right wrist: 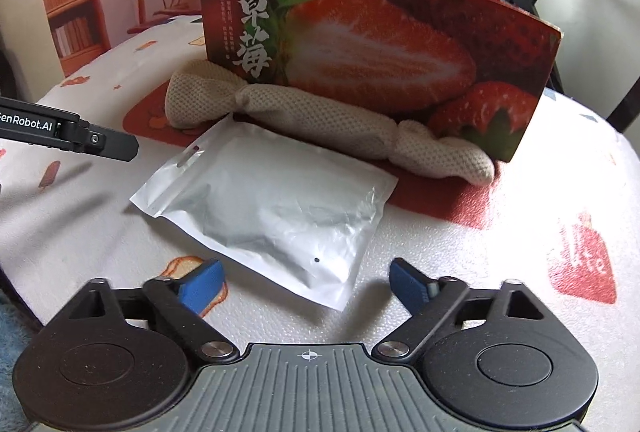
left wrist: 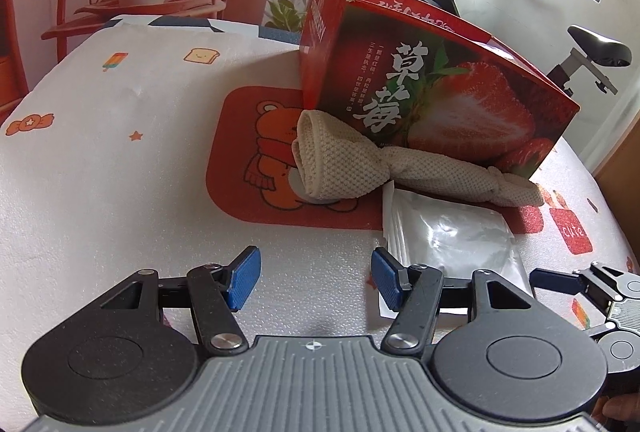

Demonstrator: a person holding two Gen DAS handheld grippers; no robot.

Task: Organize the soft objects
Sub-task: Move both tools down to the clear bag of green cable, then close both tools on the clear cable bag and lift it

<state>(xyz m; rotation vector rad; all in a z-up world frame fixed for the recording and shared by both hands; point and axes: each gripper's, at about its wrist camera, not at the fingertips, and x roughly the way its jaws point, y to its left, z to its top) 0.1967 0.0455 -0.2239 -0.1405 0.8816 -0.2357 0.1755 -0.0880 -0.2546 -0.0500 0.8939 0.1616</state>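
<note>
Right wrist: pouch (right wrist: pixel 276 203) corner betw open right tongs (right wrist: pixel 306 282).

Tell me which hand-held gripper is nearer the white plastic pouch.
Right. The right hand-held gripper points straight at the white plastic pouch, jaws open. The left hand-held gripper hangs off to its side, open.

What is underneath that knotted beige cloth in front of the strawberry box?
The beige cloth lies on a red mat printed with a cartoon bear, its long side against the strawberry box. The cloth hides part of the bear and the mat beneath.
</note>
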